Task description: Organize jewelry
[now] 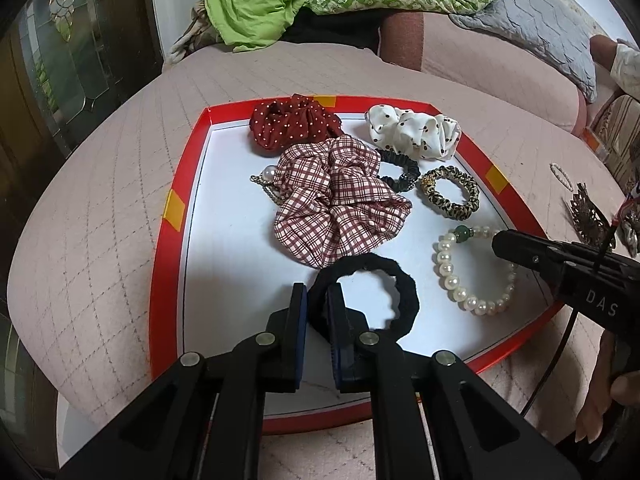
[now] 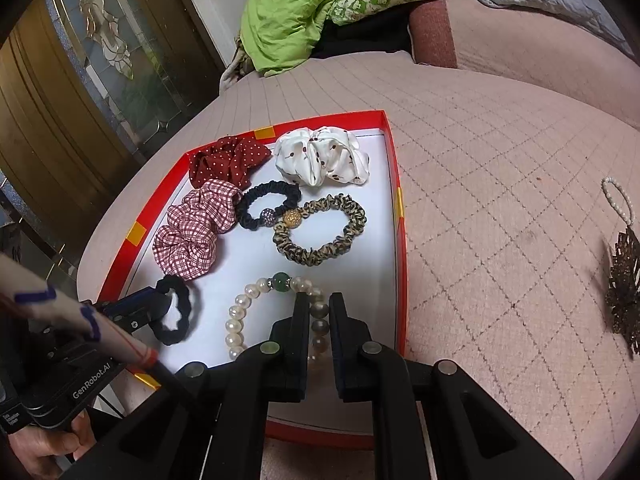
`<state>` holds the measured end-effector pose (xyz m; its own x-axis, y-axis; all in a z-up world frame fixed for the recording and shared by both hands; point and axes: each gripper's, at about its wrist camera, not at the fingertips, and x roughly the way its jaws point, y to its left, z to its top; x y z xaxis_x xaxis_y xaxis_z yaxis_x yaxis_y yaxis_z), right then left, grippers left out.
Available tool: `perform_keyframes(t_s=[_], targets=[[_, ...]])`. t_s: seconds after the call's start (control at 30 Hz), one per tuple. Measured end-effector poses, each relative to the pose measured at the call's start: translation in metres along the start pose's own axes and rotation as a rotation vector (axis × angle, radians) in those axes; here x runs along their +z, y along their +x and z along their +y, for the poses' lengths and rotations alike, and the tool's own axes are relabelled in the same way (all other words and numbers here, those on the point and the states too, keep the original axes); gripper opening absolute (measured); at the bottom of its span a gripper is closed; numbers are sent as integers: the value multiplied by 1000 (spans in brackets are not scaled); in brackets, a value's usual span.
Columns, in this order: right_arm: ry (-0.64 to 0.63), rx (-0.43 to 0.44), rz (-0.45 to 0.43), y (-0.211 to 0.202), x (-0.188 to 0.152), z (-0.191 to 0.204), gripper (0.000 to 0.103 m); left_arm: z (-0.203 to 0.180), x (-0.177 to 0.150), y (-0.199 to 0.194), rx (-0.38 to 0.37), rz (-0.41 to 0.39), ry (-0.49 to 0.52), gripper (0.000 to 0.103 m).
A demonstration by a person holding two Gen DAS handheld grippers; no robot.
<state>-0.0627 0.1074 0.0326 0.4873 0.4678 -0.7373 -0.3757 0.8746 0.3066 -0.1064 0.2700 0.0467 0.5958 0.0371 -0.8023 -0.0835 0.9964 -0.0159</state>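
Note:
A red-rimmed tray with a white floor lies on a pink quilted bed. In it are a red dotted scrunchie, a white dotted scrunchie, a plaid scrunchie, a thin black tie, a leopard tie and a pearl bracelet. My left gripper is shut on a black hair tie at the tray's near side. My right gripper stands narrowly open over the pearl bracelet, with pearls between its fingers.
A small pearl loop and a bronze leaf hair clip lie on the quilt right of the tray. A green blanket is heaped at the back. A glass door stands at the left.

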Motion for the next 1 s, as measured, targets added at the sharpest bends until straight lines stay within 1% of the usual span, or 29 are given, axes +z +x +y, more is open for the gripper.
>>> perform_keyframes(t_s=[0.13, 0.37, 0.43, 0.47, 0.5, 0.53, 0.6, 0.8, 0.9, 1.0], targets=[[-3, -3, 2, -1, 0, 0, 11, -1, -1, 0, -5, -1, 3, 18], [-8, -16, 12, -2, 0, 2, 11, -2, -1, -1, 5, -5, -1, 21], [-8, -18, 12, -2, 0, 2, 12, -1, -1, -1, -1, -7, -9, 33], [-7, -17, 14, -3, 0, 1, 14, 0, -1, -1, 0, -8, -12, 36], [-7, -16, 15, -4, 0, 1, 17, 0, -1, -1, 0, -8, -15, 37], [-8, -18, 13, -4, 0, 1, 21, 0, -1, -1, 0, -8, -16, 38], [-11, -23, 8, -6, 0, 2, 23, 1, -1, -1, -2, -8, -21, 38], [-9, -24, 10, -10, -1, 1, 24, 1, -2, -1, 6, -10, -22, 38], [-11, -28, 9, -14, -2, 1, 24, 2, -2, -1, 7, -11, -23, 41], [-16, -27, 10, -17, -3, 2, 27, 2, -2, -1, 8, -11, -21, 45]])
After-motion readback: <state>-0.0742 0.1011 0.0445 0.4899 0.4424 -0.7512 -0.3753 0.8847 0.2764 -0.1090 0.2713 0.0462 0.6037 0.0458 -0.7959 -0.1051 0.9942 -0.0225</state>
